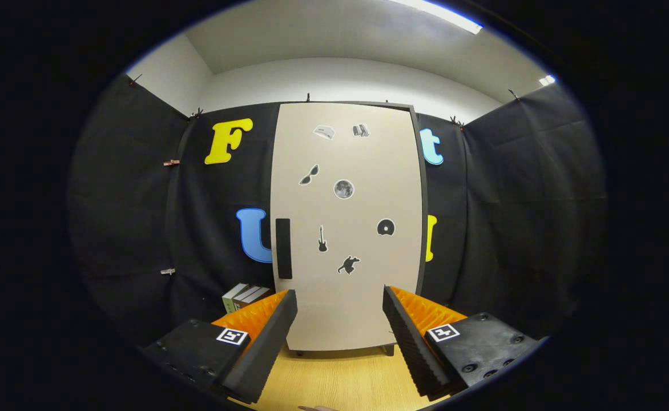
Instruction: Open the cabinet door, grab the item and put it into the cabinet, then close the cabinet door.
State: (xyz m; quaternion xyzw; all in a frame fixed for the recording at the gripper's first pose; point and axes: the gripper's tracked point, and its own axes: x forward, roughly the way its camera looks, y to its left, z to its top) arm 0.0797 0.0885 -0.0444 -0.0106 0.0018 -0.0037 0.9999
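The gripper [340,319] is held spread and empty. The closed cabinet door [349,228] stands beyond it; its upright black handle [283,248] lies at eleven o'clock of the fingers.

your gripper [340,319] has black ribbed fingers [266,342] backed in orange, black screwed housings, and a square black-and-white marker on each.

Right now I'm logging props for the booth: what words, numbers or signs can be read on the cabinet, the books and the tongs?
cabinet door: picture stickers only, no words.
books: spines too small to read.
tongs, open and empty before the door: square code markers, no readable text.
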